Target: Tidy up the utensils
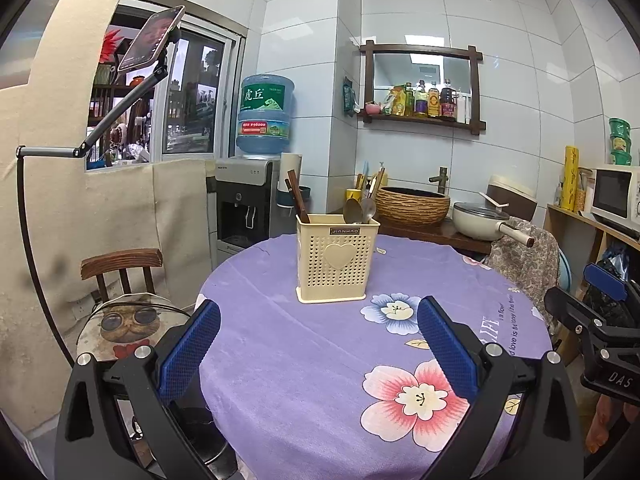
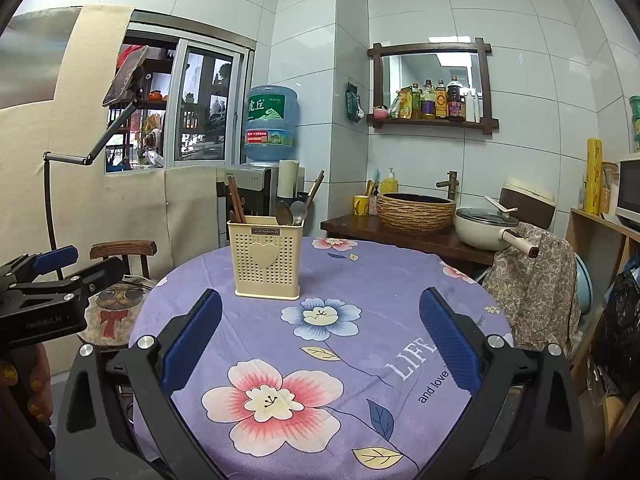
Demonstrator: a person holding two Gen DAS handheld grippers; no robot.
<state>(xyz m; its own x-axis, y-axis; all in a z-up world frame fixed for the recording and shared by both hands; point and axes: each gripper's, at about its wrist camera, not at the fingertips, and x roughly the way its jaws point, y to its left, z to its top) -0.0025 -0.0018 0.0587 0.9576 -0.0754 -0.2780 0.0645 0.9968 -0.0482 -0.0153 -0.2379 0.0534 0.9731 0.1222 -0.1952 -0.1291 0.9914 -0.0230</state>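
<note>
- Left wrist view: the left gripper [image 1: 319, 344] hangs over the near edge of the round table [image 1: 304, 360], jaws spread wide and holding nothing.
- The cream utensil holder [image 1: 335, 262] stands upright toward the table's far edge; chopsticks [image 1: 297, 197] lean in its left compartment, spoons [image 1: 359, 210] sit in its right.
- Nothing lies between the pads and the holder, only the floral cloth.
- Off the table's left edge stands a chair [image 1: 122, 268]; the right gripper [image 1: 604, 304] shows at the right edge.
- Right wrist view: the right gripper [image 2: 320, 336] is likewise released, empty, above the near edge.
- The utensil holder [image 2: 266, 258] stands far-left of the table [image 2: 360, 272], path unobstructed.
- Beyond the far edge sit a woven basin [image 2: 416, 212] and a pan [image 2: 486, 228]; a water dispenser [image 2: 268, 128] stands behind the holder.
</note>
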